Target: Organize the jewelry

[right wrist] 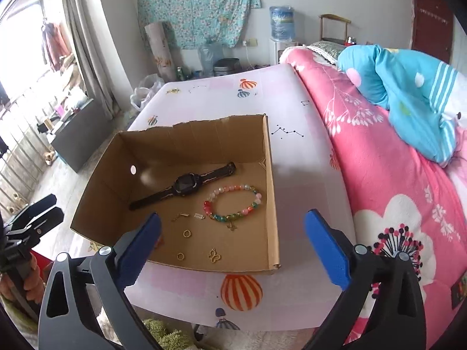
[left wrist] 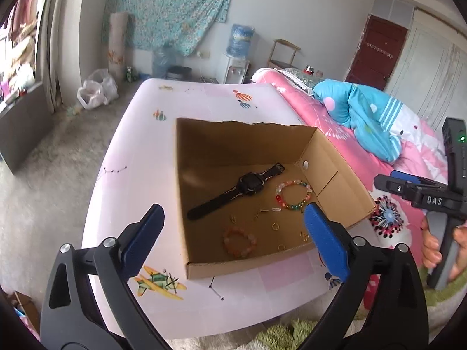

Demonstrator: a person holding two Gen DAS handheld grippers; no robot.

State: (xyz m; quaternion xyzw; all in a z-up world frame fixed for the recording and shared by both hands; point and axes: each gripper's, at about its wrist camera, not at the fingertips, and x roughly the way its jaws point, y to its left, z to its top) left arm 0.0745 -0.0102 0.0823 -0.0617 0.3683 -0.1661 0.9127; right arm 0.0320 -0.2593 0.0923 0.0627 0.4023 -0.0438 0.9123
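Left wrist view: the left gripper [left wrist: 233,233] hangs over the near edge of the cardboard box [left wrist: 344,180] with fingers spread wide, holding nothing. The box sits on the pale table [left wrist: 140,151]. Inside lie a black watch [left wrist: 236,191] mid-floor, a colourful bead bracelet [left wrist: 293,194] by the right wall and an orange bracelet [left wrist: 240,240] near the front edge.

Right wrist view: the right gripper [right wrist: 232,246] is wide and empty over the box's near right corner; small gold rings [right wrist: 186,234] lie near the front edge
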